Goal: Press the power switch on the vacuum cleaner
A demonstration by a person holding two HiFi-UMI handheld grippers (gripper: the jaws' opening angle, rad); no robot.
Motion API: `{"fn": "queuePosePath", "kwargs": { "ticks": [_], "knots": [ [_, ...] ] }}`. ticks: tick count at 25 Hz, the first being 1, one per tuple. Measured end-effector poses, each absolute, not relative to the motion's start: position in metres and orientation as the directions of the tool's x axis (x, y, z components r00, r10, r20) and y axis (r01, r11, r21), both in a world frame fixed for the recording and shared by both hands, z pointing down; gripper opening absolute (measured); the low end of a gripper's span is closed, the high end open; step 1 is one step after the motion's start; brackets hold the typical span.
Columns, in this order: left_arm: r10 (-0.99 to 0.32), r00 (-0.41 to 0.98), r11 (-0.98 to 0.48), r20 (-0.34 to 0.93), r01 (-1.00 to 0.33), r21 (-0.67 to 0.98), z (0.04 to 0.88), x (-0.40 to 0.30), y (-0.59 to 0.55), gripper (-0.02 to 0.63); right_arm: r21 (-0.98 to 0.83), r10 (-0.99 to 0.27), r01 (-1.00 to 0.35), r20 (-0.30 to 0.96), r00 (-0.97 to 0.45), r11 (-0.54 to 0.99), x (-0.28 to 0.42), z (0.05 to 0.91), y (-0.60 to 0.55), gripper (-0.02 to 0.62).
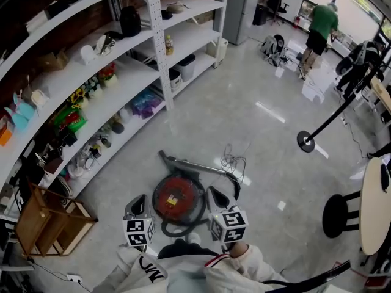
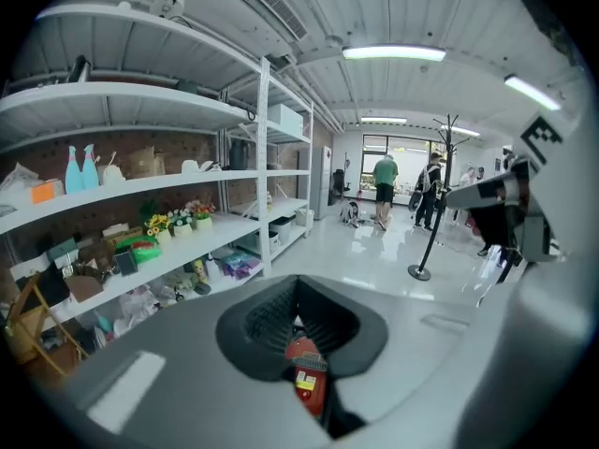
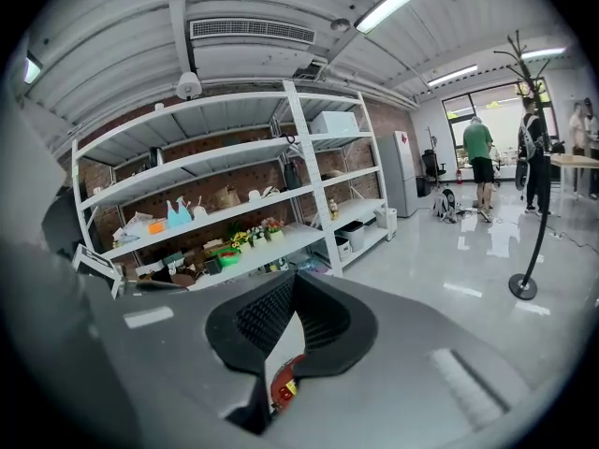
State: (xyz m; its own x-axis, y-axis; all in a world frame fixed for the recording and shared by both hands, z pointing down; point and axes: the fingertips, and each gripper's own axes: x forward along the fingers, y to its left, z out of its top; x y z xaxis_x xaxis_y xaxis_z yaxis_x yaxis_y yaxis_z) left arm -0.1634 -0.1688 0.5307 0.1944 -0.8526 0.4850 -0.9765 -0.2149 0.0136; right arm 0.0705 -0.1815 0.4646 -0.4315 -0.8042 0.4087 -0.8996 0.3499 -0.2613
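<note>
The round red vacuum cleaner (image 1: 178, 199), lower centre, is flanked by the left gripper (image 1: 138, 204) and right gripper (image 1: 215, 196), jaws closed, empty. Open glossy grey floor (image 1: 256, 139) is seen rightward. Its yellow label cannot be read.

Glossy grey floor (image 1: 244, 102), white shelving (image 1: 116, 72) (cluttered) against seemingly brick wall (image 3: 382, 129), windows (image 3: 459, 110) beyond
</note>
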Motion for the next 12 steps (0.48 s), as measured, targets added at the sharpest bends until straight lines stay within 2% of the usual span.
{"fn": "queuePosePath", "kwargs": {
  "ticks": [12],
  "knots": [
    [-0.901,0.227,-0.237,0.369,-0.971,0.019,0.463,-0.150,-0.183,0.000,-0.248,-0.826,-0.903,0.372,-0.423,0.351,0.078,0.447,-0.186,0.000]
  ]
}}
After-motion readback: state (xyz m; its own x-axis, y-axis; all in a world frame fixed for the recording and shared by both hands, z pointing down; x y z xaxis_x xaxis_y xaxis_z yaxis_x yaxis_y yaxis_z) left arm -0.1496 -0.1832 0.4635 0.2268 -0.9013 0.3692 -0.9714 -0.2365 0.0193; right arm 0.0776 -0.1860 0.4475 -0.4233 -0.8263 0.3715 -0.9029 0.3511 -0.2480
